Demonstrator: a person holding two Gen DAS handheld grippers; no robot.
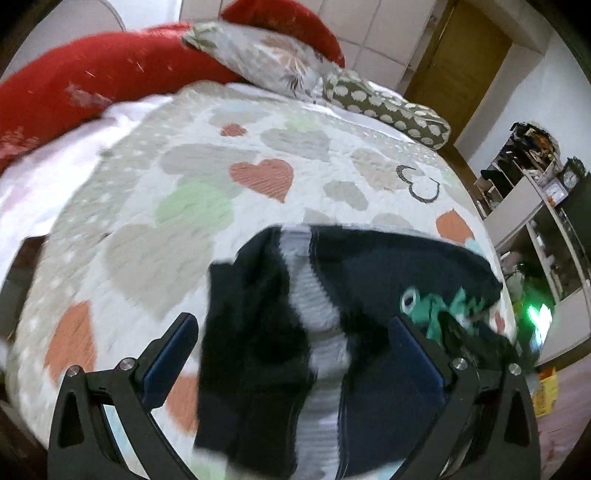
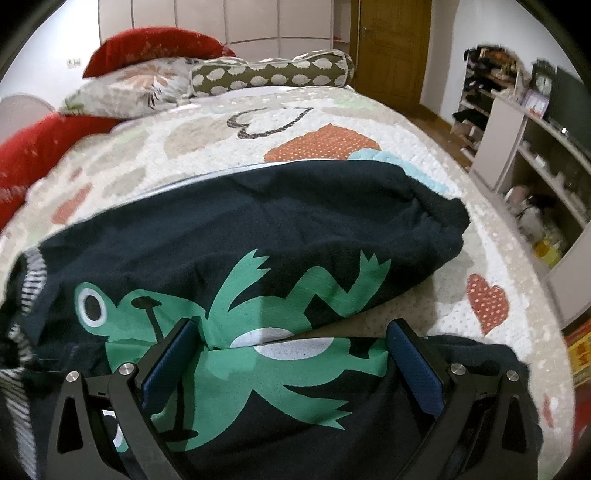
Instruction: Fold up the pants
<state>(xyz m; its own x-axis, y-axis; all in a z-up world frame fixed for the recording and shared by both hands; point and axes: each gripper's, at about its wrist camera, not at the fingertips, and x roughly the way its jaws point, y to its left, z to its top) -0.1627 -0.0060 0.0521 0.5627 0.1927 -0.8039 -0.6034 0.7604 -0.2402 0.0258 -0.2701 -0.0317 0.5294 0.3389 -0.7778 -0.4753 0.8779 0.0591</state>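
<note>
Surface: we are looking at a bed covered by a quilt [image 2: 369, 110] patterned with hearts in orange, grey, green and black outline.
Head of bed: we are seeing red cushions [image 2: 155, 46], a floral pillow [image 2: 136, 88] and a spotted bolster [image 2: 273, 72] lying against a panelled headboard [image 2: 229, 22].
Room: we are noting a wooden door [image 2: 391, 48] beyond the bed and open shelving [image 2: 532, 147] crowded with small items along the side wall; a clock [image 2: 543, 84] is standing on top.
Pants: we are finding the dark pants [image 2: 258, 221] lying on the near part of the quilt, a green frog print [image 2: 258, 325] facing up and a grey striped waistband [image 1: 317, 306] showing in the left wrist view.
Left gripper [image 1: 293, 330]: we are seeing its jaws standing apart, with dark cloth and waistband between them; that view is blurring.
Right gripper [image 2: 293, 336]: we are seeing its jaws standing apart over the frog print, not clamping it.
Writing: we are reading no brand, label or lettering; the shelf items are too small to tell.
</note>
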